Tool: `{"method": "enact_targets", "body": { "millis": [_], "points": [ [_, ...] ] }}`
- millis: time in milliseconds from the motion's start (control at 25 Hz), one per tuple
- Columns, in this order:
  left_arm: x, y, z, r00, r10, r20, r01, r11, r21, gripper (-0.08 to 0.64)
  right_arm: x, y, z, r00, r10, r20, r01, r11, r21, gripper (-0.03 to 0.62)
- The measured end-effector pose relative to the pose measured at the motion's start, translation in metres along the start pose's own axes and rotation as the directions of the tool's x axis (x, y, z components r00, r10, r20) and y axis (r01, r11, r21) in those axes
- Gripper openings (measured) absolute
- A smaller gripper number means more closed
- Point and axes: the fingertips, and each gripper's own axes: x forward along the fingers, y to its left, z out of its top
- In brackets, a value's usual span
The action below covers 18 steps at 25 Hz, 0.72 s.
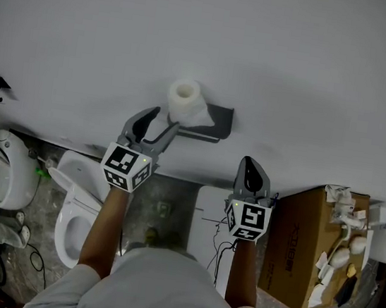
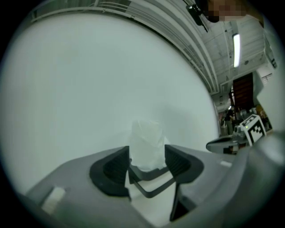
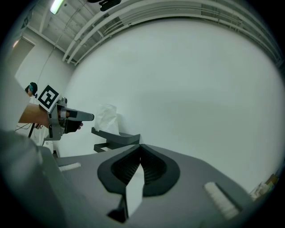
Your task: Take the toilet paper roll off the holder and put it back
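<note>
The toilet paper roll (image 1: 184, 101) stands upright on the dark holder (image 1: 215, 121) fixed to the white wall (image 1: 299, 58). The left hand-held gripper (image 1: 163, 120) is released, its jaws apart just short of the roll and lined up with it, the pads not pressing on it. The right hand-held gripper (image 1: 250, 165) is clenched on nothing, well to the side.

The roll looks light and soft — a hard squeeze would likely crush it, and a loose sheet could unwind. The safest hold is probably across the middle of its round body, pads on opposite sides, with gentle pressure — then a straight lift off the holder.
</note>
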Motion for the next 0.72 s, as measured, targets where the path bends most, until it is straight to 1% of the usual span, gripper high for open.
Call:
{"method": "enact_targets", "body": {
  "millis": [120, 280, 440, 720],
  "points": [
    [0.01, 0.002, -0.001, 1.0, -0.009, -0.006, 0.009, 1.0, 0.003, 0.256, 0.003, -0.001, -0.002, 1.0, 0.001, -0.001, -0.001, 1.0, -0.001, 0.002],
    [0.022, 0.006, 0.0, 1.0, -0.018, -0.007, 0.018, 1.0, -0.019, 0.298, 0.005, 0.0, -0.003, 1.0, 0.002, -0.005, -0.002, 1.0, -0.001, 0.002],
    [0.034, 0.003, 0.003, 0.999, -0.043, -0.006, 0.043, 0.999, -0.009, 0.325, 0.007, -0.003, -0.006, 1.0, 0.0, -0.013, 0.0, 1.0, 0.0, 0.002],
    [0.051, 0.002, 0.003, 0.998, -0.064, -0.005, 0.064, 0.998, -0.021, 0.339, 0.011, -0.007, -0.01, 1.0, -0.007, -0.021, 0.007, 1.0, 0.002, 0.002]
  ]
}}
